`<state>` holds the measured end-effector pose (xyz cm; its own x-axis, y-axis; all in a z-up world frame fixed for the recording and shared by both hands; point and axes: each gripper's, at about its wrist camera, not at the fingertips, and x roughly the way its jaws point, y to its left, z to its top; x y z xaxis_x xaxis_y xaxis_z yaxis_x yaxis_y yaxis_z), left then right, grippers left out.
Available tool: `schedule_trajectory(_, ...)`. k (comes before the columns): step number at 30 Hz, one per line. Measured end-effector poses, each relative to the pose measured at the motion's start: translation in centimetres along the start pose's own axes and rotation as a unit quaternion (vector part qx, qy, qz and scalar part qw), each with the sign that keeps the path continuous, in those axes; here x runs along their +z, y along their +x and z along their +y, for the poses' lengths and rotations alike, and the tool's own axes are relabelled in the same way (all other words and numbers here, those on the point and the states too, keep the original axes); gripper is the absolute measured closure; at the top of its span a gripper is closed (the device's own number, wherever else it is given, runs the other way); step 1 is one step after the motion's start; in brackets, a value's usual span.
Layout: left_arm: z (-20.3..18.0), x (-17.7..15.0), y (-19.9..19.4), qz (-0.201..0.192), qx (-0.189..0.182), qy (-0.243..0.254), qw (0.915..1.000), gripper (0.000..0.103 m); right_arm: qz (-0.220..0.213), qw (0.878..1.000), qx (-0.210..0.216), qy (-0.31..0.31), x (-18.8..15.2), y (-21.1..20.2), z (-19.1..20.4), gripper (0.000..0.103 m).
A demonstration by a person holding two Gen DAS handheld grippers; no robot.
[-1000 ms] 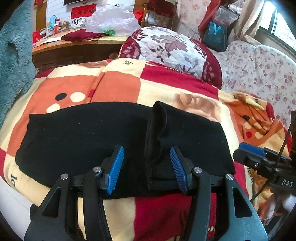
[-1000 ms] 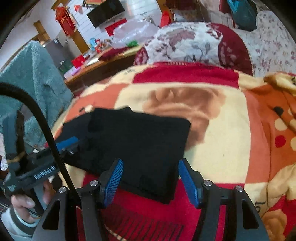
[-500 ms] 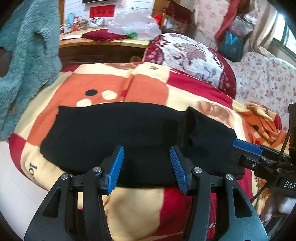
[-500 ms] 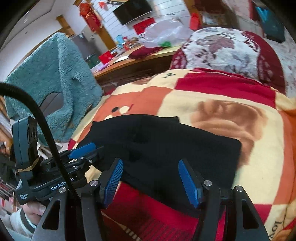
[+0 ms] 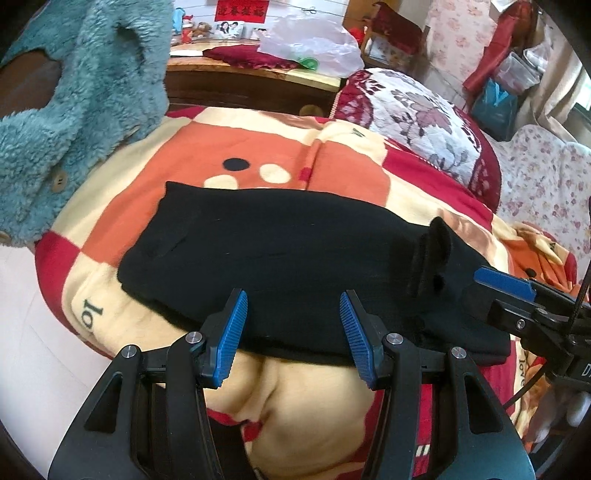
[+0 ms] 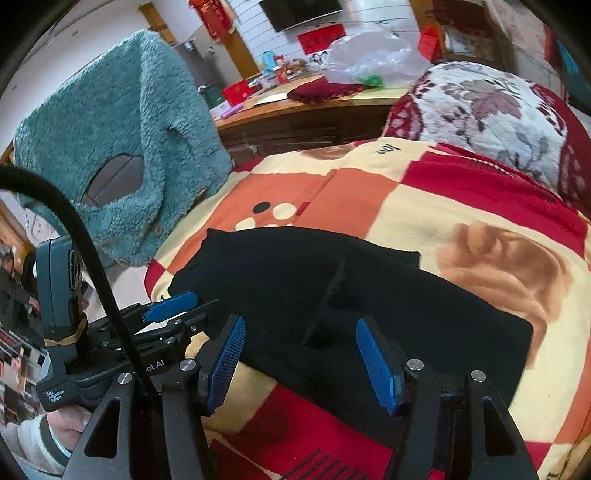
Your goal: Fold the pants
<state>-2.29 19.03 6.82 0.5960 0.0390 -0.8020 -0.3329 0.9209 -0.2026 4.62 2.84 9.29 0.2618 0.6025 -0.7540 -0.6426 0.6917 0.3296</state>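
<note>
A lived-in bedroom at home: a bed under a checked fleece blanket (image 5: 258,155), a floral pillow (image 5: 417,110), a fuzzy teal coat (image 6: 122,122) hung beside it, a cluttered wooden table (image 5: 251,79) with framed photos (image 5: 231,29), red paper decorations (image 6: 214,16) and a wall-mounted television (image 6: 301,11).

A bed carries a blanket (image 5: 236,155) with squares of orange, cream and red. At its far end lies a flowered pillow (image 5: 424,122) with a dark red border. A fluffy teal jacket (image 5: 85,96) with brown buttons hangs at the left side of the bed. Behind stands a wooden counter (image 5: 255,81), and on it are a clear plastic bag (image 5: 310,44), a dark red cloth (image 5: 240,57) and a framed photo (image 5: 231,29)
</note>
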Motion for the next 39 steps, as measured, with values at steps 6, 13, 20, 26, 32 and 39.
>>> schedule_trajectory(6,3.2,-0.2,-0.6,-0.003,-0.016,-0.058,0.9982,0.051,0.012,1.0,0.011,-0.02,1.0,1.7,1.7,0.042)
schedule_trajectory(13,5.5,-0.9,-0.7,0.003,-0.014,-0.096,0.9953,0.051,0.025,0.999,0.02,-0.034,2.1,3.8,3.3,0.042)
schedule_trajectory(20,6.7,-1.0,-1.1,0.002,-0.012,-0.116,0.9932,0.051,0.032,0.998,0.024,-0.043,2.4,4.8,4.2,0.042)
schedule_trajectory(26,4.9,-0.3,-1.9,-0.01,-0.035,-0.099,0.9944,0.051,0.0,1.0,0.023,-0.008,1.3,1.7,1.9,0.042)
schedule_trajectory(32,0.8,0.1,-1.8,-0.005,-0.09,-0.049,0.9948,0.051,-0.002,0.999,-0.019,0.043,-1.3,-1.2,-3.1,0.04)
schedule_trajectory(39,-3.3,0.7,-0.8,0.031,-0.126,-0.004,0.9915,0.051,-0.018,0.996,-0.055,0.072,-3.9,-3.4,-6.8,0.04)
